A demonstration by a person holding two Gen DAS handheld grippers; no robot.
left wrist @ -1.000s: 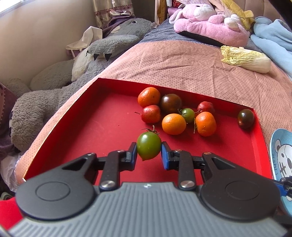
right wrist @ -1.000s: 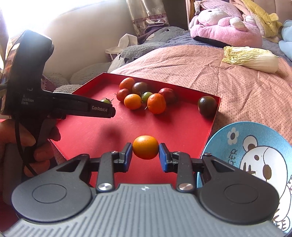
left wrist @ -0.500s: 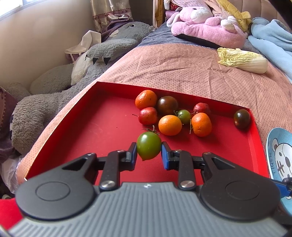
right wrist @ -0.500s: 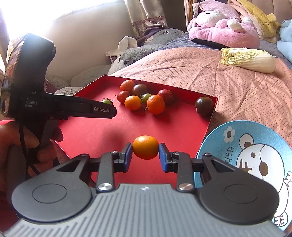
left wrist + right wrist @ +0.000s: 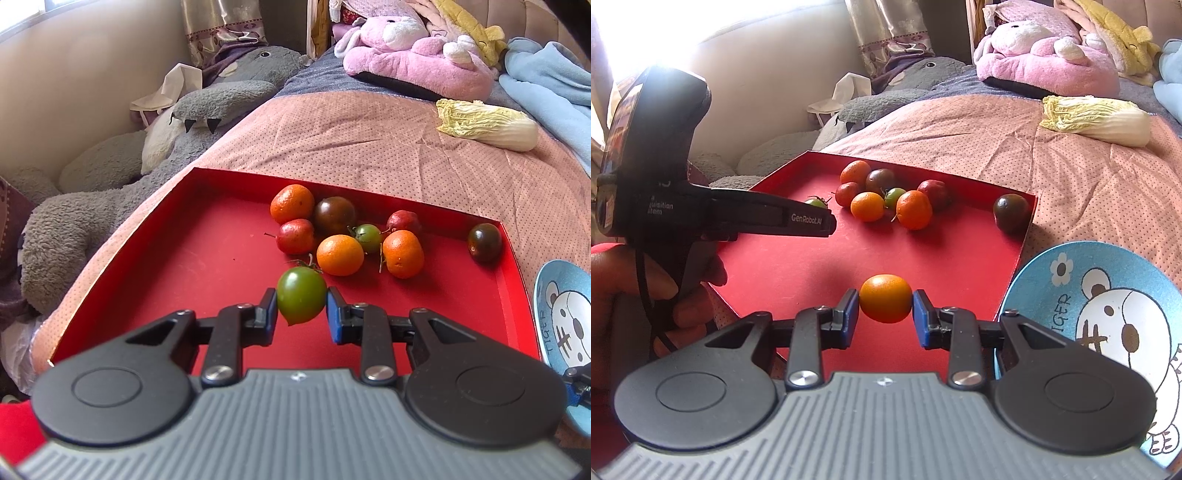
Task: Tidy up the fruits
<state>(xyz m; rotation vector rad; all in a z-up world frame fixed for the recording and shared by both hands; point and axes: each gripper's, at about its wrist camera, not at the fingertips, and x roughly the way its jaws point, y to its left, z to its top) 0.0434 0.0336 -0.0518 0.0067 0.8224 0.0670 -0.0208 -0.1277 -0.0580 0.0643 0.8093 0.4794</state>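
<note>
My left gripper (image 5: 301,309) is shut on a green tomato (image 5: 301,295), held just above the red tray (image 5: 207,266). A small orange citrus (image 5: 885,298) sits between the blue pads of my right gripper (image 5: 885,309), which is shut on it over the tray's near right part (image 5: 960,258). Toward the tray's far side lies a cluster of several fruits: orange citrus (image 5: 340,254), red ones (image 5: 295,236), a dark tomato (image 5: 334,216) and a small green tomato (image 5: 368,236). Another dark tomato (image 5: 484,243) lies alone in the far right corner. The left gripper (image 5: 812,218) also shows in the right wrist view, held by a hand.
A blue bowl with a bear print (image 5: 1108,325) stands right of the tray on a pink dotted bedspread (image 5: 369,147). A napa cabbage (image 5: 487,123) lies farther back. Grey (image 5: 110,192) and pink (image 5: 413,62) plush toys sit to the left and behind.
Both grippers keep their fruit and have barely moved. The view has tilted slightly, so the tray fruits sit a little lower in the frames.
</note>
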